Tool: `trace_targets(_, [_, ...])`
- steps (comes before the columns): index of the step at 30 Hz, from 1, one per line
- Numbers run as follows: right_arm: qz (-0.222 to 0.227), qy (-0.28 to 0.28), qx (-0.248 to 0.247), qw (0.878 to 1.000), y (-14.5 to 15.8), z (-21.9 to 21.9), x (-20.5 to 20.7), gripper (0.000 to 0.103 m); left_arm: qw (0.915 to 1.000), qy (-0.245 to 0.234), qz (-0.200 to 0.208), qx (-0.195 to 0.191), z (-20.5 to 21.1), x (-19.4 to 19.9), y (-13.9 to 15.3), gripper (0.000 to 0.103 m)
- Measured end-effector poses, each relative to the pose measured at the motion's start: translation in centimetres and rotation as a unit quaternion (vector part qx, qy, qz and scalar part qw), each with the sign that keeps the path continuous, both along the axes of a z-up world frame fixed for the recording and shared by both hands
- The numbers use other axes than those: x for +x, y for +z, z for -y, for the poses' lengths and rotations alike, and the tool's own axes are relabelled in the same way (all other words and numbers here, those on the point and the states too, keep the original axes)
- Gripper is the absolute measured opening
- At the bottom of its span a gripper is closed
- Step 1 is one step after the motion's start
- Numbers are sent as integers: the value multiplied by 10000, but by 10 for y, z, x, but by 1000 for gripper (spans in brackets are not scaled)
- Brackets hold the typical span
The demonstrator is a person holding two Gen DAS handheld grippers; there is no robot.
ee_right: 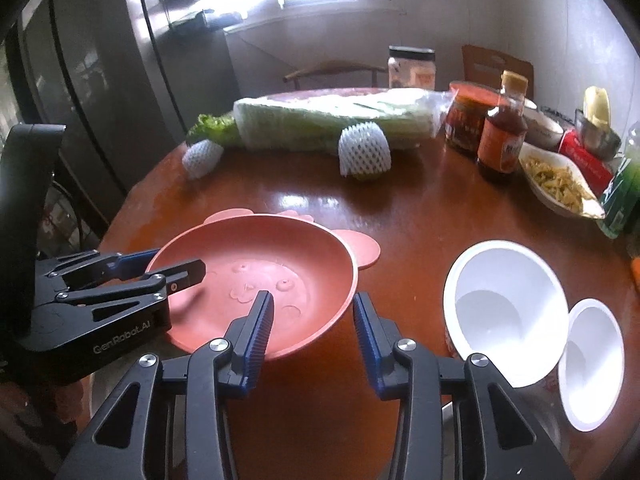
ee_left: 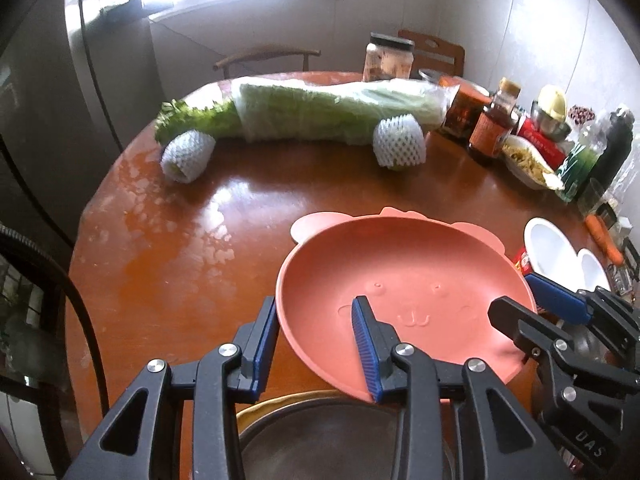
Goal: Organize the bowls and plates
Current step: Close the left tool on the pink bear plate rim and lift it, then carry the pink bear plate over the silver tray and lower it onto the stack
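One round brown table (ee_right: 420, 216) holds everything. One long wrapped cabbage (ee_right: 340, 120) lies near its far edge, with two fruits in white foam nets (ee_right: 364, 152) beside it. One pink plate (ee_right: 256, 280) with a face and ears is tilted up near the near edge. The left gripper (ee_left: 316, 344) and the right gripper (ee_right: 314, 320) each pinch its rim, one on each side. Two white bowls (ee_right: 504, 308), big and small, sit empty at the right edge. A dish of what may be noodles (ee_right: 560, 180) is behind them. The left gripper reads "GenRobot.AI".
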State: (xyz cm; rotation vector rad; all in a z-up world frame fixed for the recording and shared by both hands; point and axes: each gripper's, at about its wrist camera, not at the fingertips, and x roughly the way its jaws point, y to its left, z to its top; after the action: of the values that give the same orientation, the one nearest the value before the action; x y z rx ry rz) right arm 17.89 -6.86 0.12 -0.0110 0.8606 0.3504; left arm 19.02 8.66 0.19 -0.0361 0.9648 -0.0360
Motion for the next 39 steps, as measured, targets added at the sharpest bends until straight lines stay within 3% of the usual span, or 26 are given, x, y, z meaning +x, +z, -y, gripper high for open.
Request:
trace_targets(23, [606, 439, 250, 9969, 39, -24, -57, 43, 9959, 394, 814, 82, -27, -87, 52, 38])
trace_targets(39, [715, 752, 216, 9944, 34, -43, -93, 43, 9939, 646, 892, 98, -39, -129, 41, 38])
